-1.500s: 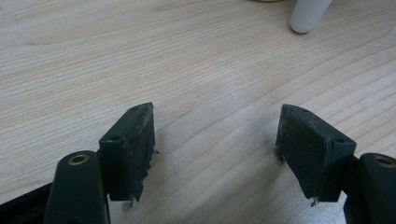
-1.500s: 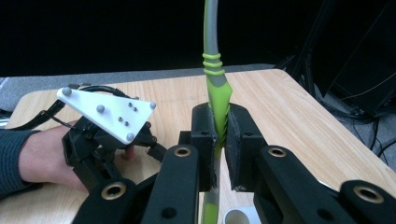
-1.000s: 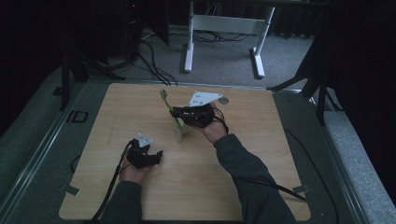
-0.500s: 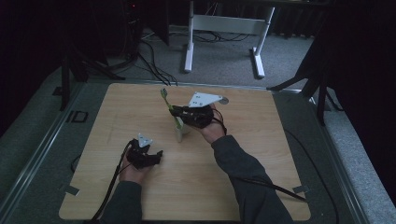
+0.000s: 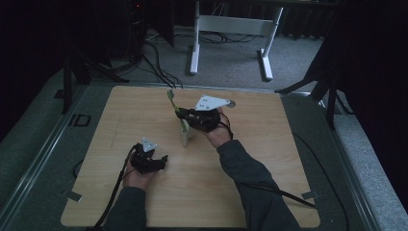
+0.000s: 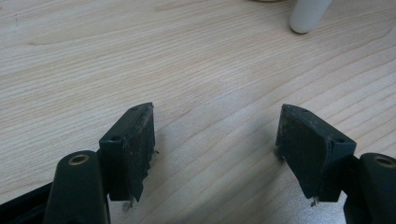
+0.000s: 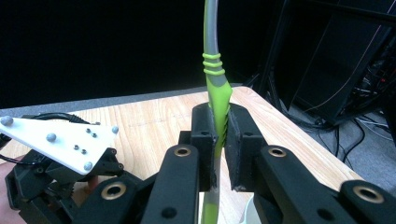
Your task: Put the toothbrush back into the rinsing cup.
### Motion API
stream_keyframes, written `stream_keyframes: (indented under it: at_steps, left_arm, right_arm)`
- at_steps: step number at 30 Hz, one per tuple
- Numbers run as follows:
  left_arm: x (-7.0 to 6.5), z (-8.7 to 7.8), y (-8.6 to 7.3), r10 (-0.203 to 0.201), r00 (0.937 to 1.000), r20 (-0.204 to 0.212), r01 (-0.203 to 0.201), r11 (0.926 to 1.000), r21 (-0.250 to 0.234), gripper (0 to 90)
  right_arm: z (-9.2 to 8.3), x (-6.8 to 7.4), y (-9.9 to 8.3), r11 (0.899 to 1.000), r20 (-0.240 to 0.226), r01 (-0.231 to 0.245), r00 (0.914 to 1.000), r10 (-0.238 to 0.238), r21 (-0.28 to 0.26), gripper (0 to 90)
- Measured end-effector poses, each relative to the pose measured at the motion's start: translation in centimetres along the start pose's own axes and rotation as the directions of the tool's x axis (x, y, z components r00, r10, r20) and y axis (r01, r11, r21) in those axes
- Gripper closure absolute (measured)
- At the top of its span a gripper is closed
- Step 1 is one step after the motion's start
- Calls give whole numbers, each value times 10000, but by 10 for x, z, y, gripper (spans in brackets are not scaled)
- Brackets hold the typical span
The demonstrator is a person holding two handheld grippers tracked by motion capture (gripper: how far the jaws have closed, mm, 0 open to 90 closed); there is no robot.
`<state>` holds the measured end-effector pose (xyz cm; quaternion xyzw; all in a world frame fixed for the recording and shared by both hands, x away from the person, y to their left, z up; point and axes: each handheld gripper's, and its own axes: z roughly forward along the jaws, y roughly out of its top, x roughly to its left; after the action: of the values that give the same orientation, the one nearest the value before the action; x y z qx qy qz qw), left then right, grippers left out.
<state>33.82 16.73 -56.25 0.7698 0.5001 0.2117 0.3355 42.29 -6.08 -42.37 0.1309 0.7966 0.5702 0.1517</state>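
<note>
The right tongs (image 5: 179, 113) are clamped on a green and grey toothbrush (image 5: 174, 107), and in the right gripper view the handle (image 7: 216, 93) is seen pinched between the two black jaws, rising upright above them. From the high view, the toothbrush is held tilted over the middle of the desk (image 5: 269, 144), its lower end reaching down to a small white cup (image 5: 186, 136) that is stood just below the gripper. The left tongs (image 5: 162, 160) are held apart low over the desk, nearer the person, with bare wood between the jaws (image 6: 215, 140). A white cup base (image 6: 308, 16) is glimpsed at the top edge of the left gripper view.
</note>
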Motion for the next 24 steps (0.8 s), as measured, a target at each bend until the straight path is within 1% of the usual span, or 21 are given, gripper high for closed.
stream_keyframes:
  at_steps: [8,11,17,24]
  left_arm:
    - [0,0,0,8,10000,1,-8,10000,5,293]
    - [0,0,0,10,10000,2,-10,10000,6,293]
    - [0,0,0,15,10000,3,-15,10000,7,292]
    - [0,0,0,31,10000,7,-31,10000,16,292]
  right_arm:
    - [3,-1,-4,10000,110,14,9999,-14,1,825]
    - [4,-1,-5,10000,121,-58,9999,58,-28,824]
    - [5,-1,-7,10000,183,9,9998,-8,-49,824]
    - [7,-2,-11,9999,261,-84,9996,86,-78,824]
